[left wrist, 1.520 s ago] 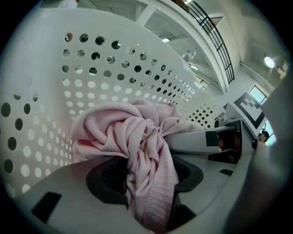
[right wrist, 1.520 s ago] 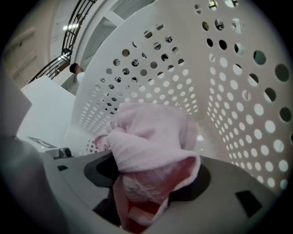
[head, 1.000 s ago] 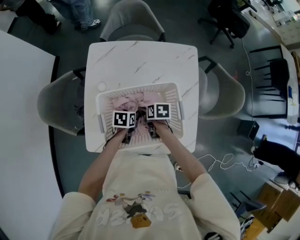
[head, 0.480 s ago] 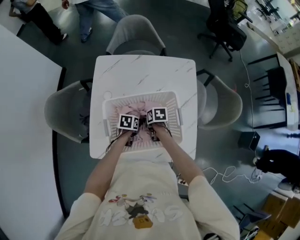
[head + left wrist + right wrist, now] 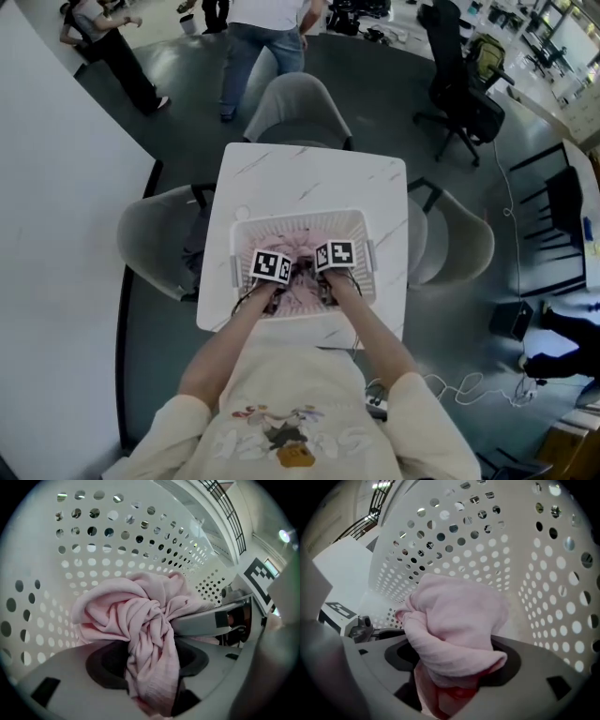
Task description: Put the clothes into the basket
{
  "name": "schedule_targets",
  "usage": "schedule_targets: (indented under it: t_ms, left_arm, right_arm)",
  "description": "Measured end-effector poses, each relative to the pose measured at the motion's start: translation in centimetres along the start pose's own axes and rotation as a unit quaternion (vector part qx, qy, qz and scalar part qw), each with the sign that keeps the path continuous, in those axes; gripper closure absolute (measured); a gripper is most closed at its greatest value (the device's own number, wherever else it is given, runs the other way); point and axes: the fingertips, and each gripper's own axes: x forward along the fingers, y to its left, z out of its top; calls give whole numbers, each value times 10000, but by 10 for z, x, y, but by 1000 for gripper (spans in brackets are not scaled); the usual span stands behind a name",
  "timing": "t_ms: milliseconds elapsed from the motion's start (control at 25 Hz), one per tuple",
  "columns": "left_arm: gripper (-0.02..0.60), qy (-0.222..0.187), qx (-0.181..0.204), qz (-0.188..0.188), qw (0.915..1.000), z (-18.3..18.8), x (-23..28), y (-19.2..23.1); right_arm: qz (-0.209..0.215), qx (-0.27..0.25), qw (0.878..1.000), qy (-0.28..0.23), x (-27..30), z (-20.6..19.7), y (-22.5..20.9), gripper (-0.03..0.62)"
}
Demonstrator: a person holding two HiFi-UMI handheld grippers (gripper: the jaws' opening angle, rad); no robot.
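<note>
Left gripper [image 5: 278,274] down inside the basket [image 5: 300,217], jaws narrow and clamped on a twisted rope of the pink garment [image 5: 136,611]. Right gripper [image 5: 328,262] just beside it at 3 o'clock, jaws fairly wide and just eased further apart, a fat fold of the same garment between them and slumped over the front, apparently no longer pinched.

Main hazard, as a judgement: lifting out with cloth in tow. Looks likely on the left if the jaws rise before letting go, since the rope runs taut from the pads into the heap. Looks possible on the right too, where the loose fold hangs over the lower jaw and could ride up with it. Could then spill a sleeve or hem over the rim, or pull the whole bundle back out. Could also tug the light basket toward the 6 o'clock edge of the worktop [image 5: 309,173], where it already sits on the near half.

Seen along the left gripper: starts between the jaws, climbs toward 12 o'clock, swells out toward 10 o'clock, and rests near the perforated wall. Seen along the right gripper: bulges from between the jaws toward 12 o'clock, in front of the far wall. Lies wholly inside the basket, nothing visibly over the rim.
</note>
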Motion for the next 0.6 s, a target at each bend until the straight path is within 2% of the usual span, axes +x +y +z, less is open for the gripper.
schedule_targets:
  t_ms: [200, 400, 520, 600]
  left_arm:
    - [330, -158, -102, -183, 9997, 6, -19, -8]
    - [312, -300, -13, -522, 9982, 14, -37, -23]
    - [305, -440, 46, -504, 9978, 16, -50, -28]
    - [305, -601, 187, -338, 9974, 21, -60, -29]
  right_arm:
    - [34, 76, 9999, -124, -15, 4, 6, 243]
    - [87, 123, 9995, -286, -29, 9, 12, 241]
    - [160, 166, 9992, -338, -36, 10, 17, 234]
    - [221, 264, 9987, -369, -40, 12, 21, 225]
